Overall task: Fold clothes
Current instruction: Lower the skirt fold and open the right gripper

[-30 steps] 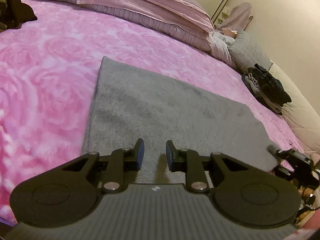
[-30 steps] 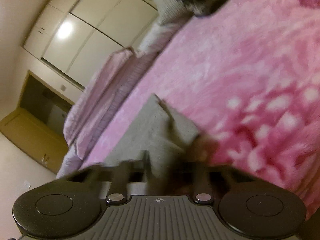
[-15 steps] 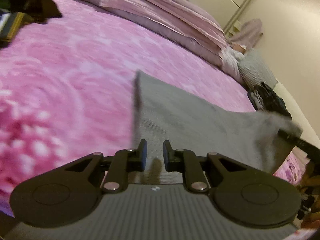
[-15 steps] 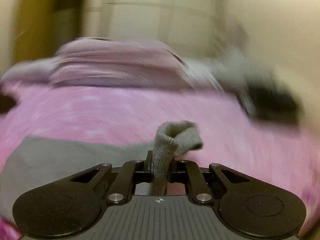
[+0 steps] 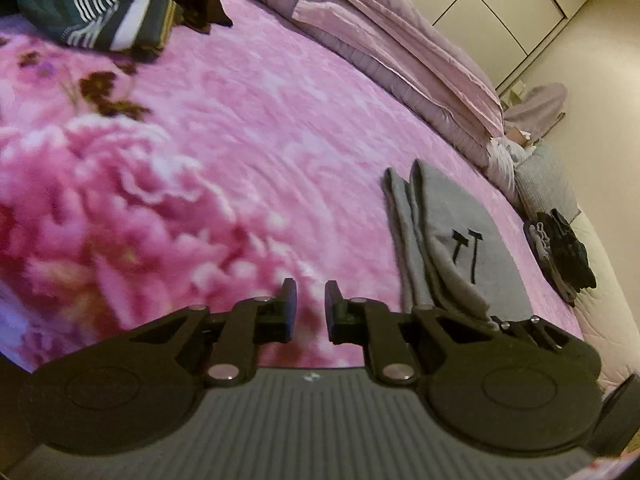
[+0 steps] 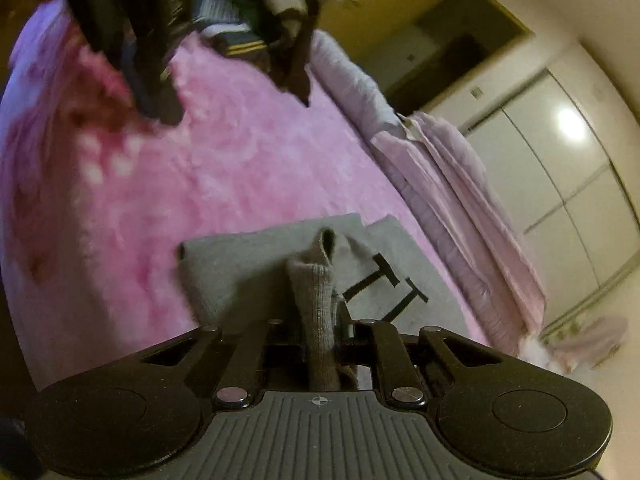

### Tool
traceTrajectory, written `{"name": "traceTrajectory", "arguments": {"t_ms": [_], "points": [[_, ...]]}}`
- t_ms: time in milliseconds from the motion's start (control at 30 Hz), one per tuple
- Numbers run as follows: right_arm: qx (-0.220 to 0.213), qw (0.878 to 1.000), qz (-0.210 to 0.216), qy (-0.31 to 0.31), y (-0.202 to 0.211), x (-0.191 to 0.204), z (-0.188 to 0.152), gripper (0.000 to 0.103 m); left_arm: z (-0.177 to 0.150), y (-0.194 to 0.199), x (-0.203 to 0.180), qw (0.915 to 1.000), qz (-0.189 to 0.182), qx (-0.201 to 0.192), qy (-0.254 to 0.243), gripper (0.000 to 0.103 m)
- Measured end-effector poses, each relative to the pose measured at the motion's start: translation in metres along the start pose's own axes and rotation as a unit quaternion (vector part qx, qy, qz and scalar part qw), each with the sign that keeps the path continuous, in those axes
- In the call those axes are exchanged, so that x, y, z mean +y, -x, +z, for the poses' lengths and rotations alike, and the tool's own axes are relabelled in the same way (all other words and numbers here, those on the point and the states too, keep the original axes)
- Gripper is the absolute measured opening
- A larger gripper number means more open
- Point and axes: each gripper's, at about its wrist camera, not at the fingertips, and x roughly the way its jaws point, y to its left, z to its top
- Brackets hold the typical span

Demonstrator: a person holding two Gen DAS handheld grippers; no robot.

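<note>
A grey knitted garment [image 5: 452,236] with a black mark lies folded over on the pink bedspread [image 5: 224,168], at the right of the left wrist view. My left gripper [image 5: 311,308] hangs open over bare bedspread, left of the garment, with nothing between its fingers. In the right wrist view my right gripper [image 6: 324,344] is shut on a bunched grey edge of the garment [image 6: 316,292], lifted above the flat folded part [image 6: 248,264]. The right gripper's body [image 5: 532,330] also shows at the garment's near edge in the left wrist view.
Pink pillows [image 5: 400,52] line the far side of the bed. A striped folded pile [image 5: 108,20] and dark clothes [image 6: 288,32] sit at the bed's far left. A black garment heap [image 5: 564,252] lies at the right edge. Wardrobe doors [image 6: 560,152] stand behind.
The right gripper has carried the grey edge across, folding the garment over itself so the black mark shows. My left gripper has swung left, off the garment, over bare bedspread.
</note>
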Motion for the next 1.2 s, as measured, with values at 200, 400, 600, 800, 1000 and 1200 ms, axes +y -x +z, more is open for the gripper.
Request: {"name": "traceTrajectory", "arguments": {"t_ms": [200, 400, 600, 800, 1000, 1200], "points": [[-0.019, 0.999, 0.03, -0.006, 0.015, -0.008, 0.01, 0.012, 0.0, -0.003, 0.007, 0.9999, -0.009, 0.001, 0.012, 0.012], [-0.007, 0.999, 0.025, 0.045, 0.026, 0.007, 0.008, 0.022, -0.002, -0.001, 0.0, 0.9997, -0.018, 0.011, 0.01, 0.012], [-0.042, 0.991, 0.024, -0.125, 0.067, -0.059, -0.005, 0.057, 0.009, -0.002, -0.018, 0.9914, -0.114, 0.038, 0.051, 0.012], [0.041, 0.888, 0.008, -0.458, 0.038, -0.166, -0.069, 0.042, 0.031, -0.04, -0.055, 0.9829, -0.172, 0.059, 0.032, 0.012], [0.069, 0.736, 0.072, -0.67, -0.014, -0.236, -0.128, 0.038, 0.058, -0.097, -0.079, 0.9876, -0.142, 0.065, -0.015, 0.013], [0.09, 0.712, 0.107, -0.688, -0.064, -0.254, -0.138, 0.038, 0.08, -0.144, -0.084, 0.9904, -0.11, 0.081, -0.022, 0.017]]}}
